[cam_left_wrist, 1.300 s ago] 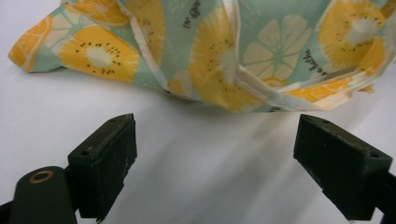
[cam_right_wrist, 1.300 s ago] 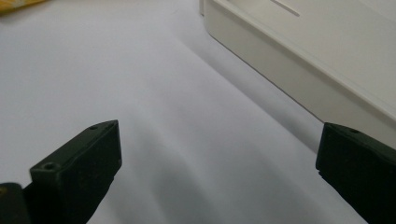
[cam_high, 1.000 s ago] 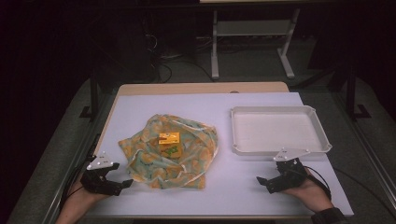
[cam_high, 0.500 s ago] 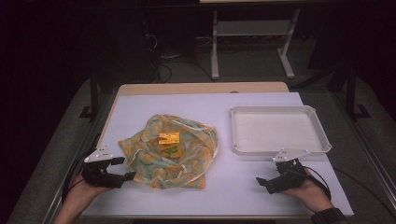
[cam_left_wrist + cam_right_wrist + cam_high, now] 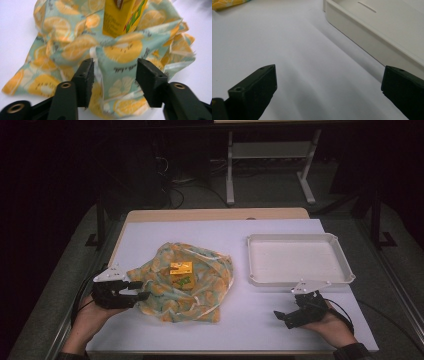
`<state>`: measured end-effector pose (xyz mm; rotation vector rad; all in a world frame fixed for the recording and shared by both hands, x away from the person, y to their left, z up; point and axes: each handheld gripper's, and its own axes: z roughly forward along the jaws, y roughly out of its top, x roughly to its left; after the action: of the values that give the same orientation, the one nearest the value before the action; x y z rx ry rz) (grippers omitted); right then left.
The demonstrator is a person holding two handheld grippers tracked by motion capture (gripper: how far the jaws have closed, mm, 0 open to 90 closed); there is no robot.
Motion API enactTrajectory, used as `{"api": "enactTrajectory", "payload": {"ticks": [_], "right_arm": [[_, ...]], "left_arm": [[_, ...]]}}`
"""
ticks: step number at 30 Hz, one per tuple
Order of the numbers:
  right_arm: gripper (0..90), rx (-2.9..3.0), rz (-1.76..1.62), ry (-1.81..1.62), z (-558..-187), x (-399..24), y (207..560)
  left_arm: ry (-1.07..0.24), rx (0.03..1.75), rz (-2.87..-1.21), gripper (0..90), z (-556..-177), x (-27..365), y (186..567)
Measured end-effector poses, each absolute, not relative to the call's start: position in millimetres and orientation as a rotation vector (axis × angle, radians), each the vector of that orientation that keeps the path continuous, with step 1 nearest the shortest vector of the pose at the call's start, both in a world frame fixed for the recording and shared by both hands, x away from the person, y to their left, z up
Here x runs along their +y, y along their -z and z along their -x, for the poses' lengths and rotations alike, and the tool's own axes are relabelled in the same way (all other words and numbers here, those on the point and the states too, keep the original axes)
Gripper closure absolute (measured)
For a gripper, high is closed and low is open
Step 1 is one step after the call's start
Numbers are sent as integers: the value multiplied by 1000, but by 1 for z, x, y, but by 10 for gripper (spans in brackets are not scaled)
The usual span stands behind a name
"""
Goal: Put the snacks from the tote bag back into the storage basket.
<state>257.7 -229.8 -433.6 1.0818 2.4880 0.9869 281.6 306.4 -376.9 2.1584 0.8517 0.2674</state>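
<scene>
Since a second ago the left gripper has come in from the bare table to the near-left edge of the cloth, and its jaws have just been closing, with a fold of that cloth now standing between them. Seen in the left gripper view, the left gripper has its two black jaws on either side of a raised ridge of the orange-slice print; the left one sits right against the fabric's white hem, while whether the right one presses on it is hard to tell, so the fold looks bracketed rather than firmly pinched.

Crumpled in a loose heap, the cloth lies on the white table, well to the left of the tray. On the middle of the cloth stands a small yellow carton, which in the left gripper view rises just beyond the pinched fold.

Over on the far side of the cloth from the left gripper, the right gripper rests in the person's hand just in front of the tray's near rim, pointing toward the cloth. Its jaws stand wide apart over bare table, with nothing between them and the tray wall just beside.
</scene>
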Motion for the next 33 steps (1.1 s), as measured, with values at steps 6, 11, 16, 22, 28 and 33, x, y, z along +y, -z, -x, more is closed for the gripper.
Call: {"api": "enactTrajectory", "payload": {"ticks": [6, 11, 16, 22, 28, 33], "right_arm": [[1, 2486, -1076, -990, -258, -230, 434], [1, 2488, -1076, -991, -258, -230, 434], [1, 2484, -1077, -992, -258, -230, 434], [1, 2482, -1094, -989, -258, -230, 433], [1, 2481, -1084, -990, -258, -230, 433], [1, 2482, -1083, -989, -258, -230, 433]], "left_arm": [[-257, 839, -2168, 618, -293, 295, 372], [-231, 839, -2143, 765, -303, 288, 367], [-214, 834, -2145, 895, -312, 280, 365], [-228, 853, -2152, 897, -325, 270, 368], [-225, 851, -2155, 897, -332, 263, 373], [-215, 847, -2177, 897, -333, 259, 377]]}}
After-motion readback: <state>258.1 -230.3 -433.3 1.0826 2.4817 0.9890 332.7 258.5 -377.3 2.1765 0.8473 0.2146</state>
